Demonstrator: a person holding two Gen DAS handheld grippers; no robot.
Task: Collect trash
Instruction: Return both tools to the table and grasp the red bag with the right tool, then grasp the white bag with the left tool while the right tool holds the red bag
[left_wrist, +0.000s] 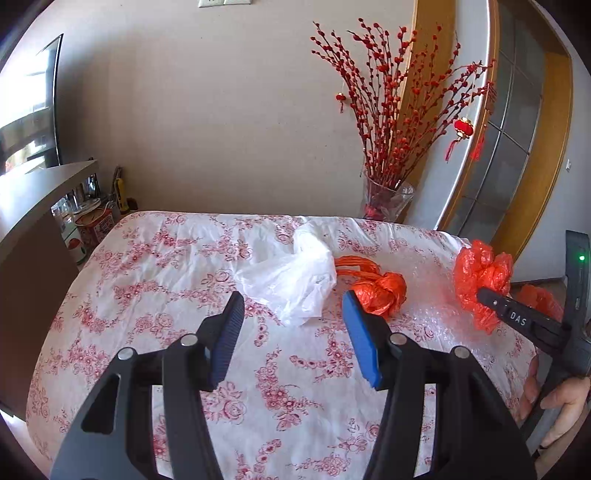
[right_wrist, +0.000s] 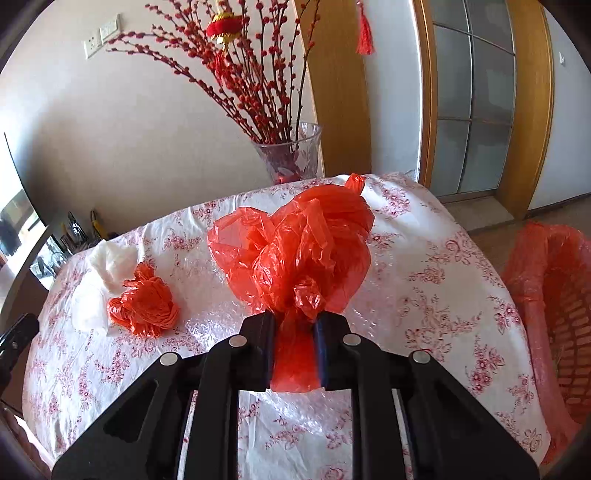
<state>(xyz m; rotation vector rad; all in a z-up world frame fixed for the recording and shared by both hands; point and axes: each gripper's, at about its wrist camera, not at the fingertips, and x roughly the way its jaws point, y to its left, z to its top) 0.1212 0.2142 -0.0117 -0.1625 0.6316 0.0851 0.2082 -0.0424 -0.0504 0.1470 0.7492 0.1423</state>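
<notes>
**Red bag pinched above the table**

While the right gripper (right_wrist: 294, 354) squeezes the crumpled red plastic bag (right_wrist: 295, 251) above the flowery white tablecloth (right_wrist: 436, 280), the left gripper (left_wrist: 291, 332) hangs half open and empty, near the white plastic bag (left_wrist: 291, 277) on that cloth.

A home – floral tablecloth (left_wrist: 184, 266); vase (right_wrist: 291, 155) of red branches

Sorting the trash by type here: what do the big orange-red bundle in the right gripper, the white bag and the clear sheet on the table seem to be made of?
Orange-red bundle: thin glossy plastic film, translucent and crinkled, pinched in the right gripper.
White bag: thin plastic film, milky and wrinkled.
Clear sheet: probably bubble wrap; shiny, with a dimpled surface.
</notes>
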